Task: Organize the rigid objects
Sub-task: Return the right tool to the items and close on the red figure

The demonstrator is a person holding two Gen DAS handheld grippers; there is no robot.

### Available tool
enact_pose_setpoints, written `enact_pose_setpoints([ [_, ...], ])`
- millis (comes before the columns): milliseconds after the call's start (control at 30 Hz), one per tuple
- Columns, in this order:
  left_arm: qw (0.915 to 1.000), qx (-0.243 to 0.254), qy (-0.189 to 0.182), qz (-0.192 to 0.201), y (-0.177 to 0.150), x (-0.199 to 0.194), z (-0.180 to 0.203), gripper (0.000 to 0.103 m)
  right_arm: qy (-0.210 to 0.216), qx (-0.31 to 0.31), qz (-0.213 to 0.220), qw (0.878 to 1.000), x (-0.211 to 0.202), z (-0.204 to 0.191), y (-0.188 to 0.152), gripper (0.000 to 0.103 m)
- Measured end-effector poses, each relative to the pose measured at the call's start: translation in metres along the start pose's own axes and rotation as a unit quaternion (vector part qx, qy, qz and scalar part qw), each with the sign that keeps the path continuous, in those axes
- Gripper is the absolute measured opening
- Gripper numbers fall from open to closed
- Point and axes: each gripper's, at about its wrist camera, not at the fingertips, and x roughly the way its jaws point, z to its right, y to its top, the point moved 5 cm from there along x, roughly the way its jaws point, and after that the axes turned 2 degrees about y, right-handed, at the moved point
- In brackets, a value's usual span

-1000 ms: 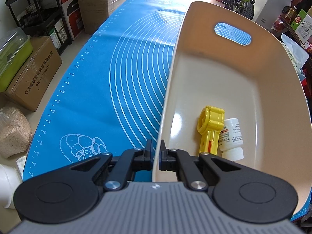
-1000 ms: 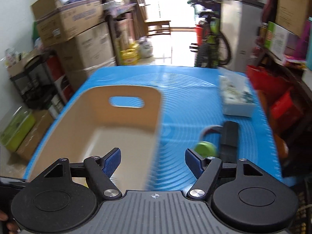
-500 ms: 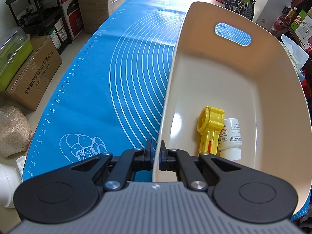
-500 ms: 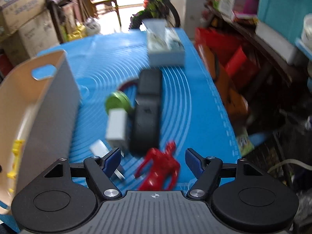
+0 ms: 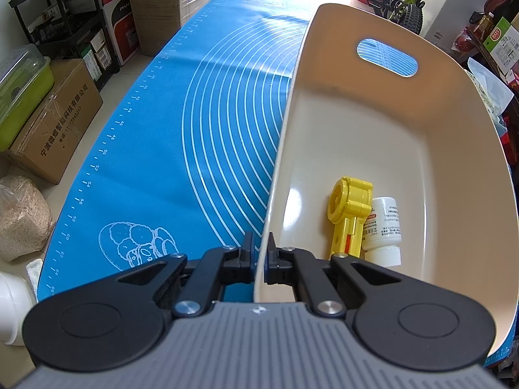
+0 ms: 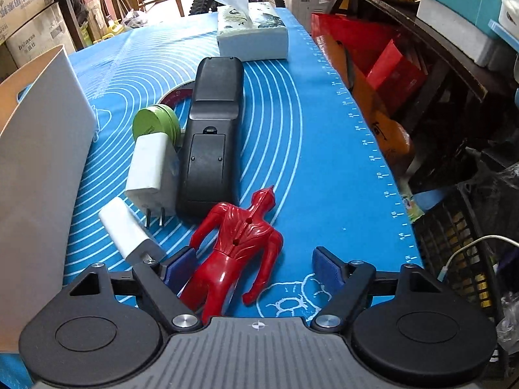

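Note:
My left gripper point(image 5: 260, 254) is shut on the near rim of a beige bin point(image 5: 373, 120) with a handle slot. Inside lie a yellow toy point(image 5: 350, 209) and a white bottle point(image 5: 384, 227). My right gripper point(image 6: 256, 264) is open, its jaws on either side of a red figure point(image 6: 241, 243) lying face down on the blue mat point(image 6: 308, 162). Just beyond lie a black remote point(image 6: 211, 136), a white charger plug point(image 6: 150, 170), a small white block point(image 6: 129, 231) and a green tin point(image 6: 157, 123). The bin's outer wall point(image 6: 39, 168) stands to the left.
A tissue box point(image 6: 253, 32) stands at the mat's far end. The table's right edge drops to red bags and a black crate point(image 6: 454, 243). Cardboard boxes point(image 5: 55, 120) and a sack point(image 5: 19, 217) sit on the floor left of the table.
My right gripper swung from the bin to the right and down over the loose objects, closing in on the red figure. The left gripper and bin have not moved.

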Motion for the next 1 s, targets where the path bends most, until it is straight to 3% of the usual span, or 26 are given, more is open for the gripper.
enact_pose_setpoints([
  [200,1.0,0.0,0.0,0.0,0.0,0.0,0.0,0.007,-0.005,-0.015,0.01,1.0,0.004,-0.008,-0.002,0.082],
  [333,1.0,-0.001,-0.001,0.0,0.001,-0.001,-0.001,0.007,-0.006,-0.029,0.023,0.999,0.002,-0.017,-0.002,0.069],
  [533,1.0,-0.002,-0.002,0.0,0.001,-0.001,-0.001,0.007,-0.01,-0.03,0.035,0.999,-0.004,-0.02,-0.004,0.069],
  [667,1.0,-0.003,-0.003,0.0,0.001,-0.002,-0.002,0.007,-0.005,-0.017,0.068,0.998,-0.02,-0.018,0.003,0.048],
  [900,1.0,-0.004,-0.003,0.0,0.001,-0.002,-0.002,0.007,0.008,-0.022,0.065,0.998,-0.023,-0.02,0.005,0.046],
  [1000,1.0,-0.005,-0.004,-0.001,0.001,-0.002,-0.003,0.007,0.023,-0.02,0.077,0.997,-0.031,-0.021,0.006,0.038],
])
